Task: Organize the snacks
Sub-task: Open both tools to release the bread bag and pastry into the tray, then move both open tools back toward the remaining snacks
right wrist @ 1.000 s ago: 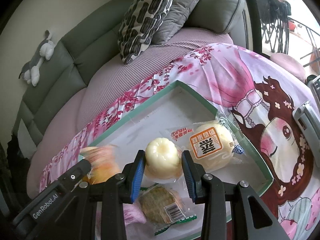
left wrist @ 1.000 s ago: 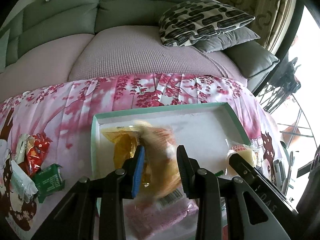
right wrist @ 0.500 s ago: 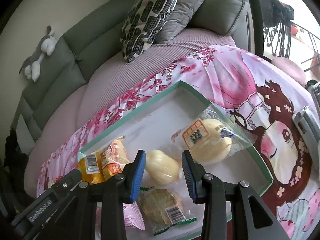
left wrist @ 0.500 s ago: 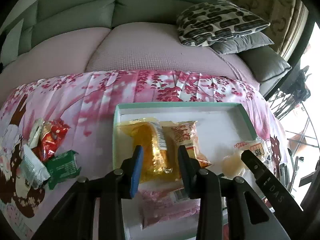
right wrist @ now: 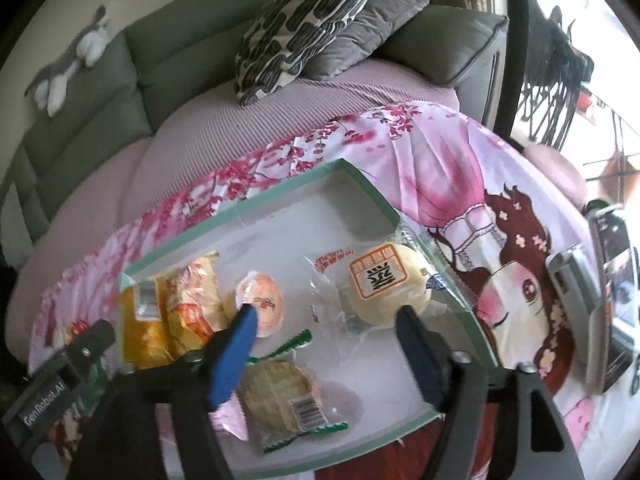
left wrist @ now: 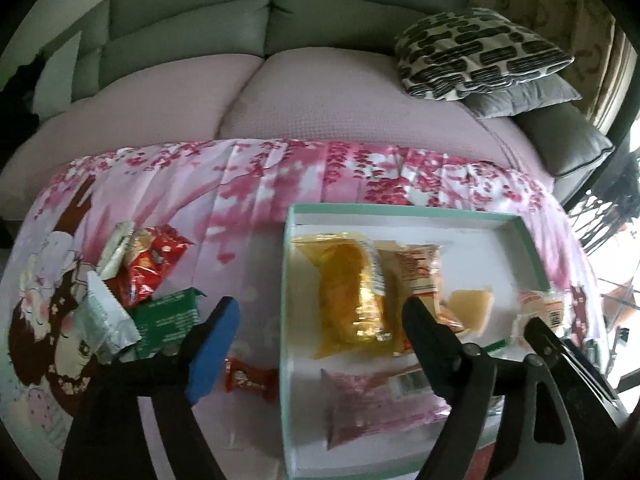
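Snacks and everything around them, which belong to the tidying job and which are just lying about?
Job: tray; yellow cake packet; round bun; red packet; green packet.
Lying about: patterned pillow; grey pillow; plush toy; phone.

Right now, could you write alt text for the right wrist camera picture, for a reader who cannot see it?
An open right gripper hangs over a green-rimmed tray of wrapped snacks: a round pale bun, a jelly cup, yellow and orange packets and a round cracker. The tray sits on a pink floral cloth before a grey sofa.
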### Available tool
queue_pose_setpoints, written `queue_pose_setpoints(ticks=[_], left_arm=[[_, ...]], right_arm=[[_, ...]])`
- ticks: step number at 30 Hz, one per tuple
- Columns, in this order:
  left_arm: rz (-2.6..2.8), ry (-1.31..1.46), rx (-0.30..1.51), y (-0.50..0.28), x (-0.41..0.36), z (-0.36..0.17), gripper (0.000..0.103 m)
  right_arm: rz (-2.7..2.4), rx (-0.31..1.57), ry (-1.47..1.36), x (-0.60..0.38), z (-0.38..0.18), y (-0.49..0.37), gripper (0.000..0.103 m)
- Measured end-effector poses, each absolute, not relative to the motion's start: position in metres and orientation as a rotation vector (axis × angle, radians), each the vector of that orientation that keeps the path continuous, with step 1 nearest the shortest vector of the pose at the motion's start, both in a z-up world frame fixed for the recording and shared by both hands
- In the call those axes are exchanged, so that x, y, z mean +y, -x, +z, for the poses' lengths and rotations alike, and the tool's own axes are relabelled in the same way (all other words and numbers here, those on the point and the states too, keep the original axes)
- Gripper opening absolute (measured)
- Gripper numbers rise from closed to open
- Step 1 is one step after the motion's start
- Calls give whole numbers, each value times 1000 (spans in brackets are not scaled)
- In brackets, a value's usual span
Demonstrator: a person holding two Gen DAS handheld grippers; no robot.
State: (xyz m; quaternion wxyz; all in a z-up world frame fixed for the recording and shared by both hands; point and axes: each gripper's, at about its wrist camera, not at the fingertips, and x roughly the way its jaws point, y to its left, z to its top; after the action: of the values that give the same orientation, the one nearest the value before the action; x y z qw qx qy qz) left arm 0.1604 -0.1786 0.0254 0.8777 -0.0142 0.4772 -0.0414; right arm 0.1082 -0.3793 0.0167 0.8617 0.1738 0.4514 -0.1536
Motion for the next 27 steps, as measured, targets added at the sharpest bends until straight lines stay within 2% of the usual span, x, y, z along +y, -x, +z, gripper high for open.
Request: queue_pose_setpoints(ticks=[1, 4, 6, 22, 23, 24, 27], left_arm=[[-79, 24, 995, -160, -178, 24, 92], [-68, 30, 999, -161, -175, 21, 93], [-61, 35, 1005, -161, -174, 19, 93], [-9, 77, 1037, -159, -154, 5, 94], [-7, 80, 1038, -158, -152, 5, 94], [-4, 87, 1041, -158, -150, 4, 94], [8, 103, 1045, -156, -141, 3, 94]], right_arm=[[-323, 951, -356, -379, 16, -109, 77], [-324, 970, -337, -378, 15, -110, 81], [-327, 977, -325, -378, 14, -110, 89], [-335, 1006, -277, -374, 11, -112, 90], [-336, 1007, -277, -374, 11, -111, 93], [-335, 1008, -276, -373, 11, -111, 101], [-333, 1003, -272, -372, 12, -111, 103]])
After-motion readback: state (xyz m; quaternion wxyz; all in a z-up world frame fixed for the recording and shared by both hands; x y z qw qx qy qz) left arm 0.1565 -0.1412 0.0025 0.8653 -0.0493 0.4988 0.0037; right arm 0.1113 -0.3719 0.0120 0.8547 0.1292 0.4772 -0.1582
